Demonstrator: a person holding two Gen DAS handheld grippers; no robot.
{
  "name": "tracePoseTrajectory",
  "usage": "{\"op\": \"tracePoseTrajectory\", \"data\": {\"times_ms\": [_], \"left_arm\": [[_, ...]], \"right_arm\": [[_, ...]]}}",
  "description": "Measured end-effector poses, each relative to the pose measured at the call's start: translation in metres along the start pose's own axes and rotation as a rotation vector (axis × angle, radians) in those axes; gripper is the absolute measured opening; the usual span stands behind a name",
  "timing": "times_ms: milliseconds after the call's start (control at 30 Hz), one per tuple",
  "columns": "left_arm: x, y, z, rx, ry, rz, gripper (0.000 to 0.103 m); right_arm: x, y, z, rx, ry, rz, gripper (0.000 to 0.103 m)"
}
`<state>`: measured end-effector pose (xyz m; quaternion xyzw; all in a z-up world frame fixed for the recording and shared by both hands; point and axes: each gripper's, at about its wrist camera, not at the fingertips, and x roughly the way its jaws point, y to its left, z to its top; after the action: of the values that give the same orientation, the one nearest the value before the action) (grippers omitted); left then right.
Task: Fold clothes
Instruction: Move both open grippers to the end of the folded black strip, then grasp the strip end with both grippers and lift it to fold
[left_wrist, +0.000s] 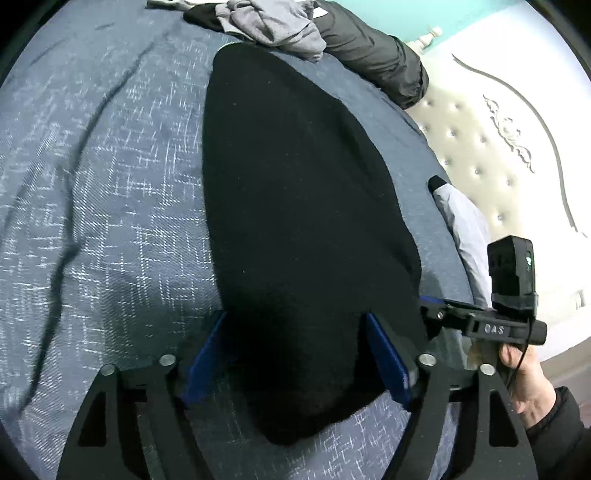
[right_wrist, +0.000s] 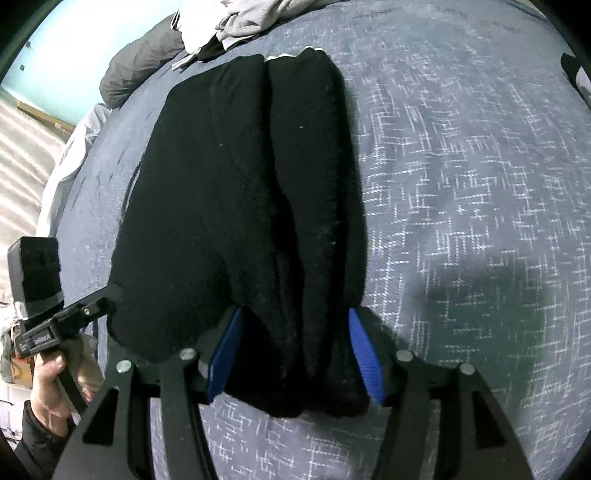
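Blue patterned bedspread (left_wrist: 110, 184), tufted cream headboard (left_wrist: 480, 155), teal wall (right_wrist: 74, 55), pale wooden floor (right_wrist: 22, 147)

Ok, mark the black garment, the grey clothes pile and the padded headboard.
black garment (right_wrist: 236, 206): right wrist view, middle of the folded cloth.
grey clothes pile (left_wrist: 273, 26): left wrist view, centre of the crumpled grey fabric.
padded headboard (left_wrist: 476, 147): left wrist view, on the buttoned cream panel.

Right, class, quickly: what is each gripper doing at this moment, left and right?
Left gripper: open, jaws apart on either side of the black garment, not pinching it.
Right gripper: open, jaws either side of the garment's near end, not clamped.
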<state>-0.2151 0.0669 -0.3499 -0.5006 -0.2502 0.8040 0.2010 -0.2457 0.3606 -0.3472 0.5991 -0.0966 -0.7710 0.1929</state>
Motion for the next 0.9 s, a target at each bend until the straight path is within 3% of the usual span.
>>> {"op": "tracePoseTrajectory", "data": {"times_ms": [200, 300, 533, 733, 833, 900], "left_arm": [[0.003, -0.002, 0.0, 0.012, -0.001, -0.004, 0.084], [0.002, -0.005, 0.0, 0.016, 0.001, 0.005, 0.083], [-0.002, -0.015, -0.002, 0.045, 0.014, 0.024, 0.077], [0.002, -0.006, -0.003, 0.022, 0.014, -0.012, 0.077], [0.008, -0.003, 0.0, 0.017, 0.01, -0.031, 0.077], [0.009, -0.005, 0.001, 0.02, 0.009, -0.036, 0.076]], "right_arm": [[-0.014, -0.011, 0.002, -0.02, 0.006, -0.058, 0.057], [-0.014, -0.023, 0.004, 0.041, 0.024, 0.0, 0.057], [0.001, -0.012, 0.008, 0.042, 0.068, 0.075, 0.063], [0.01, -0.01, 0.011, 0.047, 0.074, 0.092, 0.062], [0.009, -0.009, 0.013, 0.031, 0.059, 0.095, 0.056], [0.006, -0.005, 0.013, 0.009, 0.048, 0.1, 0.037]]}}
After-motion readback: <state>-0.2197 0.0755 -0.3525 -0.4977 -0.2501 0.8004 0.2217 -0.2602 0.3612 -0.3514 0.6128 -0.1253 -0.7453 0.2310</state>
